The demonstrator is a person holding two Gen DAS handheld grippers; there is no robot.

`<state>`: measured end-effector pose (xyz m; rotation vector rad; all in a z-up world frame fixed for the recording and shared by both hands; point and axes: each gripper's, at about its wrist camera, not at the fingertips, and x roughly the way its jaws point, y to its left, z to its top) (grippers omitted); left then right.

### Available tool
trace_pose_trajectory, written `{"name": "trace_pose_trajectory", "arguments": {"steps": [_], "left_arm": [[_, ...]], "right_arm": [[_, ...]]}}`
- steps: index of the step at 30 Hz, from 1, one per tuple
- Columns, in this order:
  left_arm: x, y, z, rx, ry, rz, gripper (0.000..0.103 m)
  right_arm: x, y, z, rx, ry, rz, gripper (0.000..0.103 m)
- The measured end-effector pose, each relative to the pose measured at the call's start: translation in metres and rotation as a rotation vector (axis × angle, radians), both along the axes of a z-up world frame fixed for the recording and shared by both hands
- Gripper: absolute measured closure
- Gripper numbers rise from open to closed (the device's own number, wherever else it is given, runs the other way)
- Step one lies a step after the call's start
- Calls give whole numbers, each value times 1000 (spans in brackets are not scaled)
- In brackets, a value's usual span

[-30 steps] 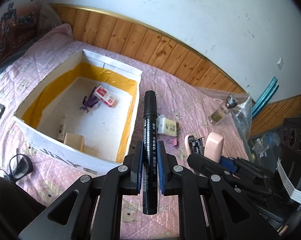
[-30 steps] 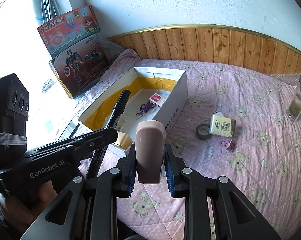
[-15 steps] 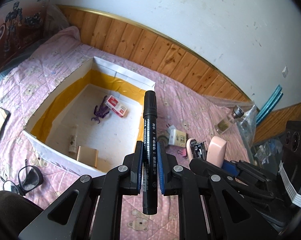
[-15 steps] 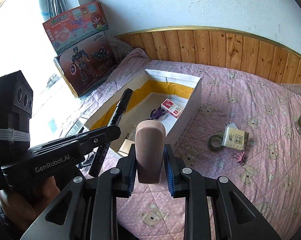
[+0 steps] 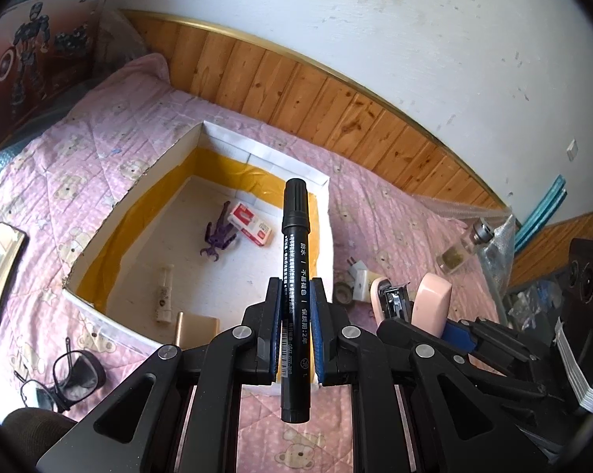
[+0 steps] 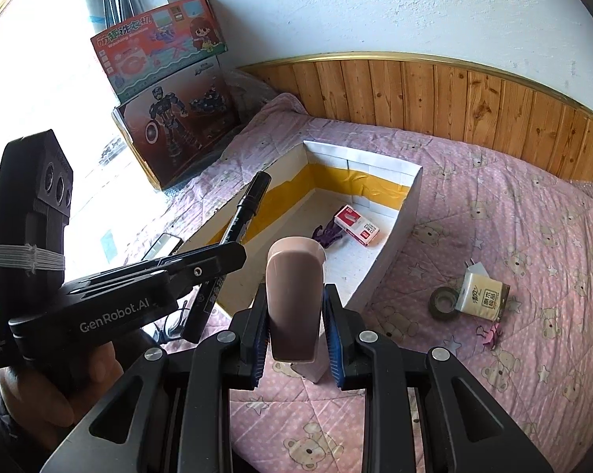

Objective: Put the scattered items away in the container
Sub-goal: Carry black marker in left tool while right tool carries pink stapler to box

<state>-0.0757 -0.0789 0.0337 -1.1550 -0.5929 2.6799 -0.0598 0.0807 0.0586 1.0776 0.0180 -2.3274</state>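
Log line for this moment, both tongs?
left tongs: shut on marker | right tongs: shut on pink stapler | box: not reached

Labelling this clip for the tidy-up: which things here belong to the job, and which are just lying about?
Job:
- black marker, in left tool
- pink stapler, in right tool
- white box
- tape roll, tissue pack

Lying about:
- glasses
- toy cartons

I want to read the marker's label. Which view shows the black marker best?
The left wrist view: the black marker faces the camera between the fingers, its print legible. The right wrist view shows it sideways, partly hidden by the left gripper.
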Motion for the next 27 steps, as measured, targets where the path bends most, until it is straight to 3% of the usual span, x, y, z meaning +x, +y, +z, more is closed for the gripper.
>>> {"name": "trace_pose_trajectory", "arguments": {"steps": [27], "left_arm": [[-69, -32, -2, -72, -44, -2, 90]], "right_arm": [[-46, -26, -21, 12, -46, 40, 76]]}}
